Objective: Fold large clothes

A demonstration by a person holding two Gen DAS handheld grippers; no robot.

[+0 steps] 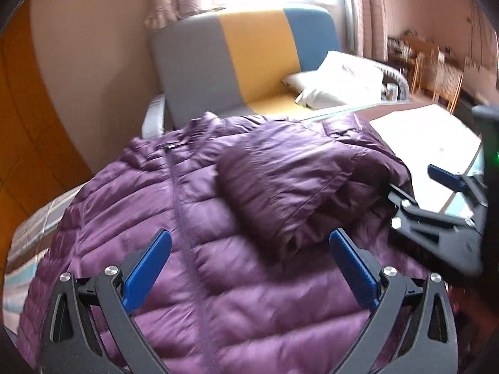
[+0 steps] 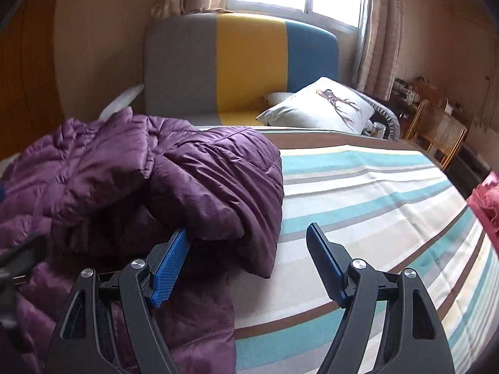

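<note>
A purple quilted jacket (image 1: 218, 280) lies front up on a striped cloth (image 2: 374, 193), its zipper running toward me. One sleeve (image 1: 280, 180) is folded across the chest. My left gripper (image 1: 249, 239) hovers open over the jacket's lower front, with nothing pinched between its blue pads. In the right wrist view the jacket (image 2: 78, 168) fills the left side. My right gripper (image 2: 247, 230) stands open at the end of the folded sleeve (image 2: 218, 187). Its left pad (image 2: 170, 268) rests against the sleeve's edge and its right pad hangs over bare cloth. The right gripper (image 1: 412, 178) also shows at the jacket's right edge.
Behind the cloth-covered surface stands a grey, yellow and blue sofa (image 2: 249, 62) with a white deer-print pillow (image 2: 324, 106). A wicker chair (image 2: 436, 134) stands at the back right. A pink cloth (image 2: 486, 202) pokes in at the right edge. Bare striped cloth stretches right of the jacket.
</note>
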